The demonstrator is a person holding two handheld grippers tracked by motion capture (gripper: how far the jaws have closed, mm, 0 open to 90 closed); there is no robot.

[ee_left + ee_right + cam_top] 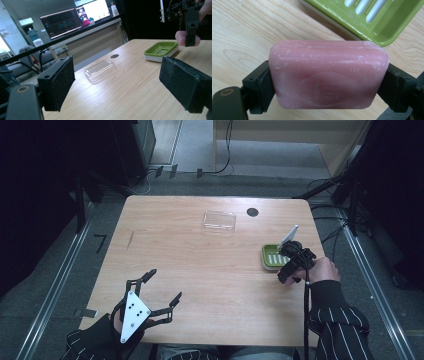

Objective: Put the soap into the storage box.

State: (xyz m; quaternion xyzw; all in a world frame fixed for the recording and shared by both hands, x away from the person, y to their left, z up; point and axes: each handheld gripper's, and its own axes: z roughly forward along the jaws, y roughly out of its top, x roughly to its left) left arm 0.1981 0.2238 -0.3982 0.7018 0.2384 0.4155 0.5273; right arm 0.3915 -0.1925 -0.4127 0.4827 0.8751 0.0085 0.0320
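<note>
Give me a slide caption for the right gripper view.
Right gripper clamps a pink rectangular soap bar above the wooden table, beside a green slotted soap dish.

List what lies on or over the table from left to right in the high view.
Left gripper → clear plastic lid → round black hole in the tabletop → green soap dish, with the right gripper over its right part.

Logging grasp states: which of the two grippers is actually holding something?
The right gripper, beside the green soap dish: its jaws clamp a pink soap bar by its ends. The left gripper is open near the table's front edge, with nothing between its jaws.
</note>
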